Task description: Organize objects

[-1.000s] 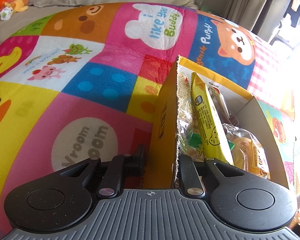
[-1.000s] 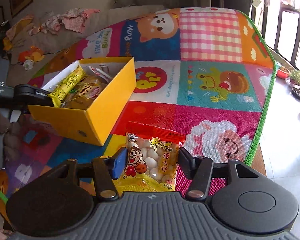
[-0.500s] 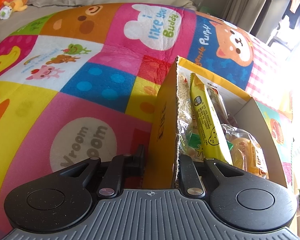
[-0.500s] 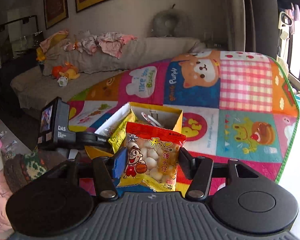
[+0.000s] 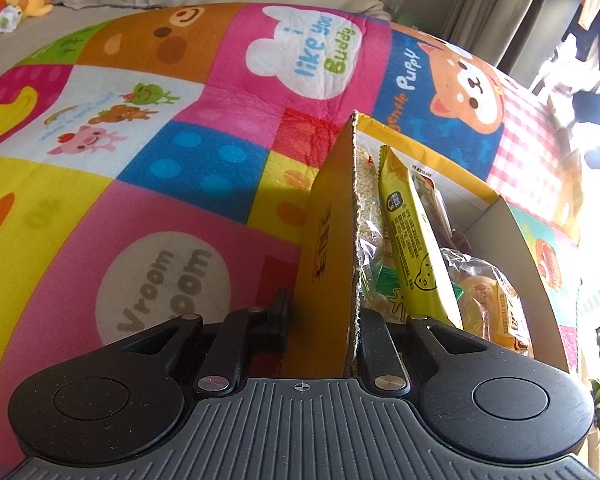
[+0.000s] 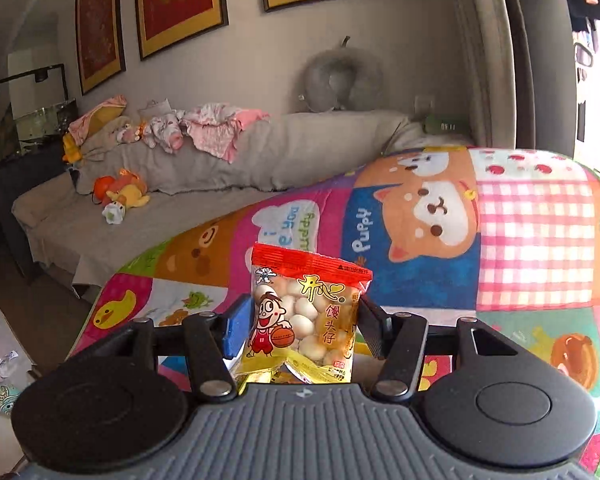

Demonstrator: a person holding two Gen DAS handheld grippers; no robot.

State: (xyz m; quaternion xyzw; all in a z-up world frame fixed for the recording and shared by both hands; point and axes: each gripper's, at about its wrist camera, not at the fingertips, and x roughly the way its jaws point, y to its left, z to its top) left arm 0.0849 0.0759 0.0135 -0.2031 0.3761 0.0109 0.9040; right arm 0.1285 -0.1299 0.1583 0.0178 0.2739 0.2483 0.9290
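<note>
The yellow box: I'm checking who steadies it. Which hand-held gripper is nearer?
Left hand-held gripper: it clamps the yellow box wall. The right, holding a snack bag, doesn't see it.

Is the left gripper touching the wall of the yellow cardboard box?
Touching. The left wrist view shows the left gripper shut on the yellow cardboard box wall, one finger on each side.

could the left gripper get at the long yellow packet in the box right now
Probably not: the left gripper is shut on the yellow box wall, so its jaws are busy, though the long yellow packet stands just inside.
</note>
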